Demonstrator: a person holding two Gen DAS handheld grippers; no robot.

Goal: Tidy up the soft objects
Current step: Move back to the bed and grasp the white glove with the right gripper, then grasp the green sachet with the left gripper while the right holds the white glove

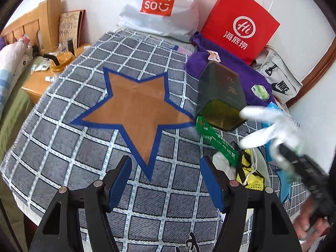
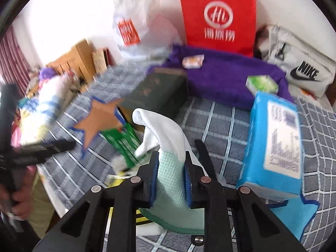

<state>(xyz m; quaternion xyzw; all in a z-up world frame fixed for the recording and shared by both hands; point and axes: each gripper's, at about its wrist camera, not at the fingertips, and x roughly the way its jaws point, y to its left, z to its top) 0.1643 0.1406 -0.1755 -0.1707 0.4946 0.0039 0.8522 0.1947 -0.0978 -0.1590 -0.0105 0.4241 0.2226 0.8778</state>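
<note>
My right gripper (image 2: 171,174) is clenched on a white sock (image 2: 166,132), its mint-green cuff pinched between the blue pads while the white foot curls up and far-left above the fingers. In the left wrist view the same sock (image 1: 264,126) hangs blurred at the right, above the clutter. My left gripper (image 1: 166,182) is released, jaws spread wide with nothing between them, hovering over the grey checked blanket (image 1: 73,113) near the brown star patch (image 1: 136,109).

Along the far wall stand the containers: a white Miniso plastic bag (image 1: 159,8) and a red paper bag (image 1: 239,23), both upright, their contents hidden. A grey Nike bag (image 1: 279,77) lies at the far right; I cannot tell what it holds. A purple towel (image 2: 226,79) spreads before the red bag, with a small green-and-white packet (image 2: 262,84) and another small packet on it. A dark green box (image 1: 220,94) lies tilted on the towel's near-left edge, touching a green packet (image 1: 218,140). A blue tissue pack (image 2: 273,142) sits just right of my right gripper.

The blanket's left half around the star is open. The left edge drops toward a wooden nightstand (image 1: 40,84) crowded with small items. The right side is cluttered from the green box to the near edge.
</note>
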